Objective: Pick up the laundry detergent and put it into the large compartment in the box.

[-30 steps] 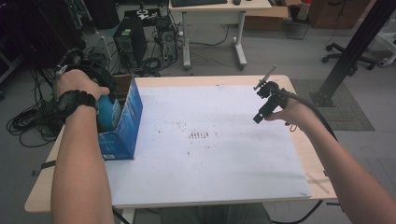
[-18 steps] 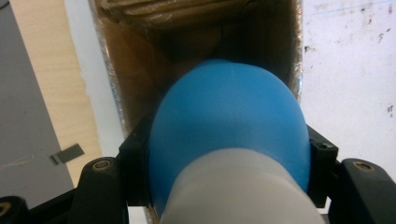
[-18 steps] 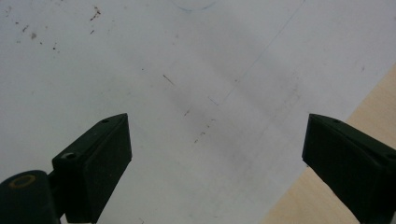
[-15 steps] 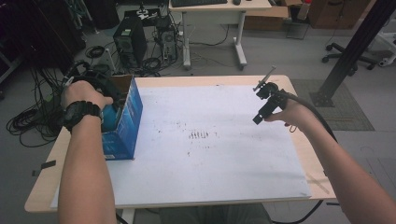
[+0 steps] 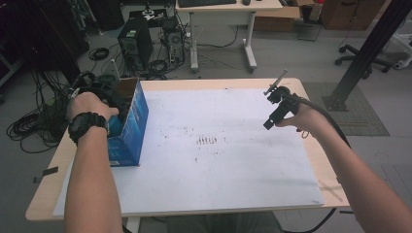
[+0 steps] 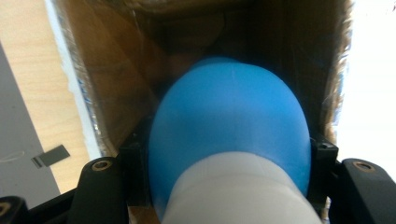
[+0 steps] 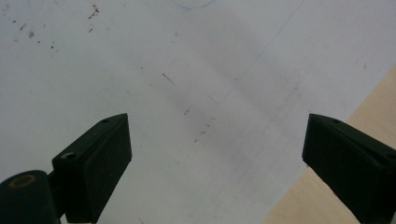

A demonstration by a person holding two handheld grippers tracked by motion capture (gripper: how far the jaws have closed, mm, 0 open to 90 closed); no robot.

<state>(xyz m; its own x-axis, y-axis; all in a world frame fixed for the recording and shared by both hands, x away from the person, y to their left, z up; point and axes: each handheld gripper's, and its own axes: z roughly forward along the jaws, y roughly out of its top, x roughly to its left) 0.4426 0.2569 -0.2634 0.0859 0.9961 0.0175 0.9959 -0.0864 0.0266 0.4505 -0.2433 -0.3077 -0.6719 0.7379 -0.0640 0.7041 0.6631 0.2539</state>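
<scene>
At 9 o'clock on the table (image 5: 194,83), a blue carton (image 5: 131,127) stands upright with its top open. The left hand (image 5: 90,104) holds the left gripper (image 6: 229,163) directly over that opening, pointing down into it. In the left gripper view, the jaws are closed on a blue-and-white rounded object (image 6: 231,140), one jaw at each flank, with the brown inner walls of the carton on all sides. The object's long axis runs along the jaws, blue end leading toward the carton floor. Judgement: the coming move turns on this vertical alignment; the object lies straight ahead of the fingers, inside the carton mouth, and either lowers or lifts along that axis.

At 3 o'clock, the right gripper (image 5: 277,104) hovers above the white sheet (image 5: 233,165), well apart from the carton. Its jaws stand wide with nothing between them.

No brand, label or writing is legible on the carton or object.
</scene>
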